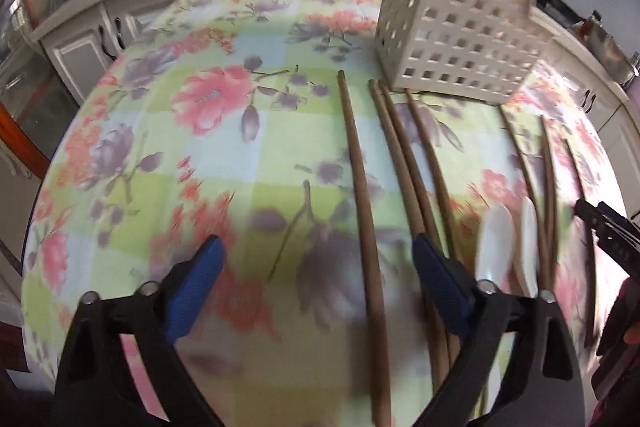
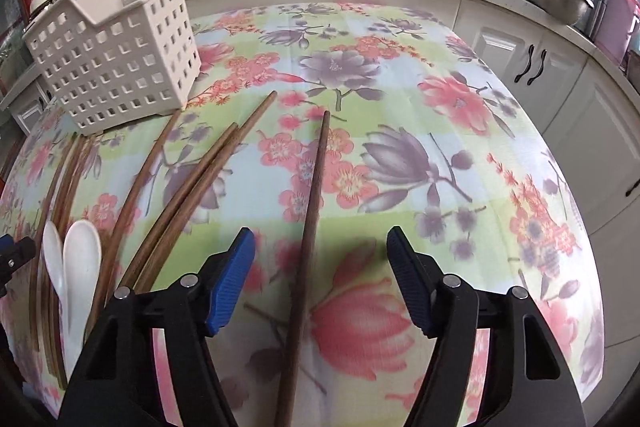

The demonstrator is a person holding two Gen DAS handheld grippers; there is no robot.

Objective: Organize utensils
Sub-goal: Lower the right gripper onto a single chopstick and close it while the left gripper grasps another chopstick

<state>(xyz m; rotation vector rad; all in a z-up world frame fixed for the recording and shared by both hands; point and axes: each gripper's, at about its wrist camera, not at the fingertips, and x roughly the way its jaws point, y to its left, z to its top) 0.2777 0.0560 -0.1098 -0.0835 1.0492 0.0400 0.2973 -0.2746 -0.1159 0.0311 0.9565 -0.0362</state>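
Nothing sits in the white slotted holder (image 2: 116,55) yet: every chopstick (image 2: 308,227) and both white spoons (image 2: 80,267) lie on the floral tablecloth (image 2: 420,99) in front of it. The left gripper (image 1: 316,267) and the right gripper (image 2: 320,263) hang spread and empty, each straddling a lone chopstick (image 1: 360,195) without pinching it. All sorting remains.

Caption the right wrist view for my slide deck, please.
Open right gripper straddles a lone chopstick on the floral tablecloth, white basket behind.
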